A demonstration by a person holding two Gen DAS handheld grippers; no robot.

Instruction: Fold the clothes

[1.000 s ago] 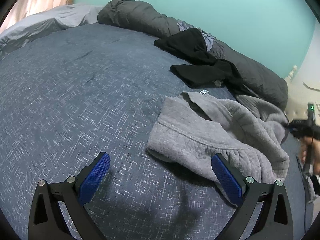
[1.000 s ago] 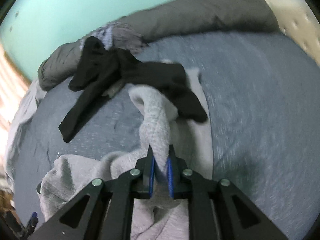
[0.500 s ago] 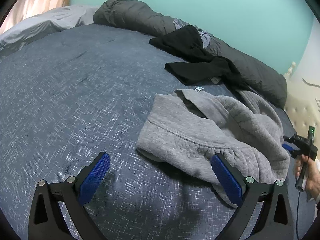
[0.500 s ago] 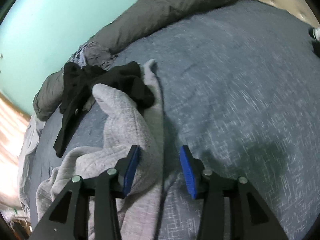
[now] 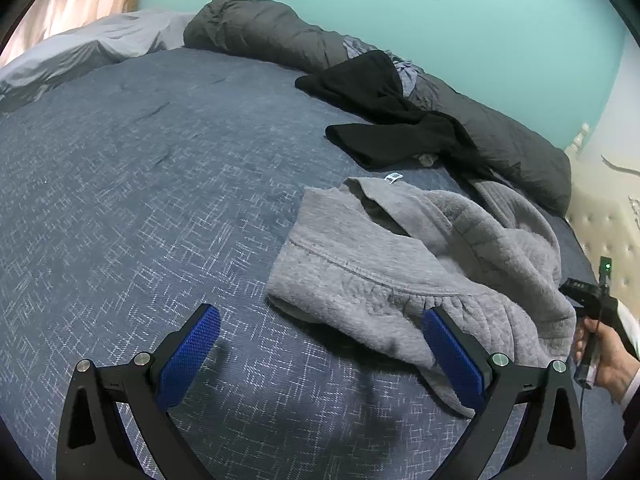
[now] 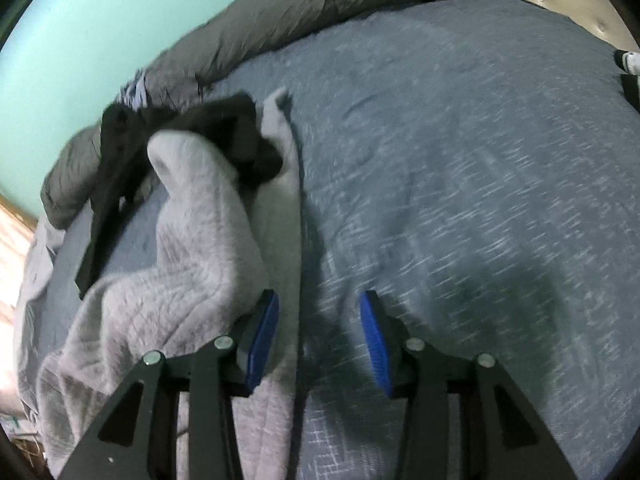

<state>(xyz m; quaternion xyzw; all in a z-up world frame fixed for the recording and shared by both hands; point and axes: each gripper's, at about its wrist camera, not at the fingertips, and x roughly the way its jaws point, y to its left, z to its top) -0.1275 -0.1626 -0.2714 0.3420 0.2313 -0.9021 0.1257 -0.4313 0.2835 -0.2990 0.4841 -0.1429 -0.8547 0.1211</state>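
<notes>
- L gripper (image 5: 318, 354) wide open, holds nothing, over the blue bedspread (image 5: 140, 200); its right pad overlaps the near hem of the grey fleece top (image 5: 400, 264) in view, contact unclear.
- R gripper (image 6: 318, 338) partly open, nothing clamped; jaws have just been opening. Its left pad sits by the fleece sleeve (image 6: 204, 220), bedspread shows between the pads.
- Person's hand (image 5: 604, 360) grips the R tool at the far right edge.
- Fleece lies crumpled mid-bed, right of centre.
- Black garment (image 5: 400, 120) beyond it, overlapping the sleeve end.
- Dark grey rolled duvet (image 5: 272, 36) along the teal wall (image 5: 440, 8) at back.
</notes>
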